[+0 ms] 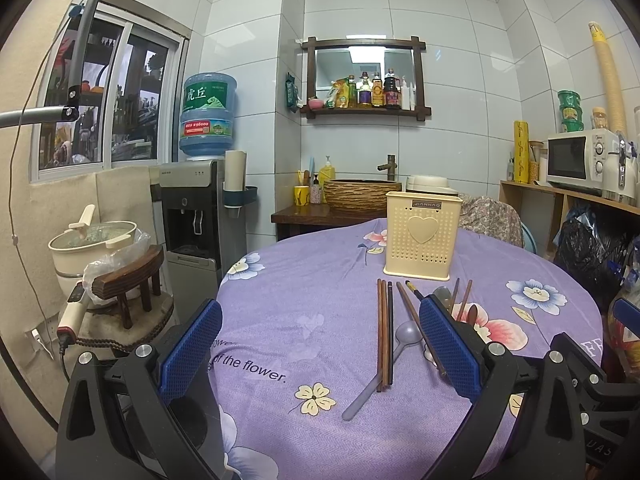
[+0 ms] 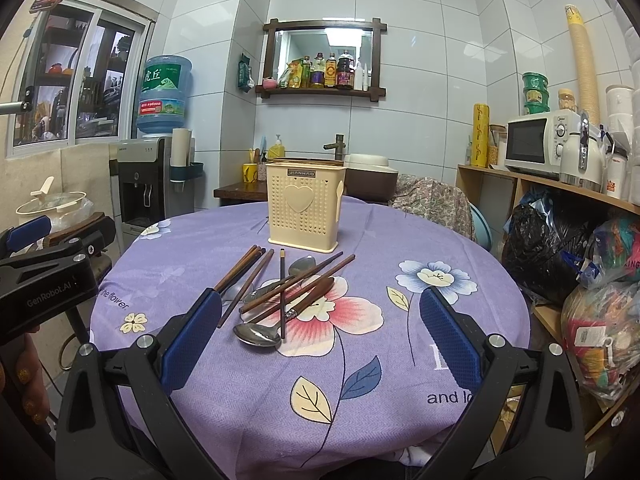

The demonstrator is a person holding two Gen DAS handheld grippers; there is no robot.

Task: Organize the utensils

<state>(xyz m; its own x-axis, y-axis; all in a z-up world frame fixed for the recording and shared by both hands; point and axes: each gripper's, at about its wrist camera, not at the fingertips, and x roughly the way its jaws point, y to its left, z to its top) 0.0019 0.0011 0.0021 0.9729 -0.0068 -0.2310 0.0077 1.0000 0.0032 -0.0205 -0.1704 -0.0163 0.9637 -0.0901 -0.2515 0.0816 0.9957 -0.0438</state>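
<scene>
Both claws hang spread and empty over the near edge of the table (image 2: 400, 360): left claw (image 1: 320, 356), right claw (image 2: 320, 344). The holder (image 2: 305, 206) stands upright toward the far edge. Chopsticks (image 2: 256, 276) and spoons (image 2: 258, 335) lie loose mid-table, just before the holder, some crossed and touching.

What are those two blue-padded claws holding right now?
Nothing. The left gripper and right gripper are both open and empty; the chopsticks and spoons lie on the table.
</scene>
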